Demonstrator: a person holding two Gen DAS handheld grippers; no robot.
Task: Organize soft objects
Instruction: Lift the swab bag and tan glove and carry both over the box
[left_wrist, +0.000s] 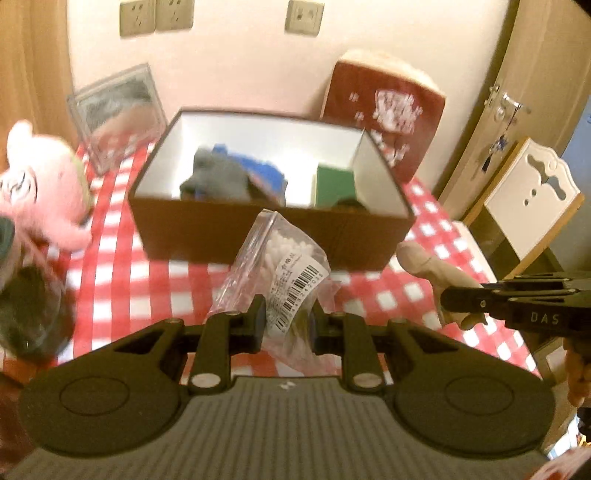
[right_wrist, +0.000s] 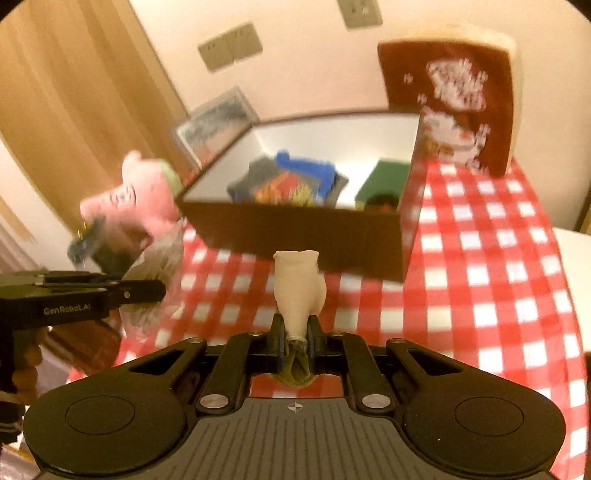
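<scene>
Pinching a clear bag of cotton swabs (left_wrist: 284, 280), the left gripper (left_wrist: 286, 321) is clenched; at three o'clock, the right gripper (right_wrist: 295, 334) clamps a beige sock (right_wrist: 297, 288).

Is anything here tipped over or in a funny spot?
Yes: the pink plush toy lies tipped on its side left of the brown box, outside it. Both grippers hold their things in the air.

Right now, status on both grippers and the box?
Left gripper shut on swab bag. Right gripper shut on beige sock. Box open ahead, clothes already inside. Both loads short of its near wall; nothing between.
</scene>
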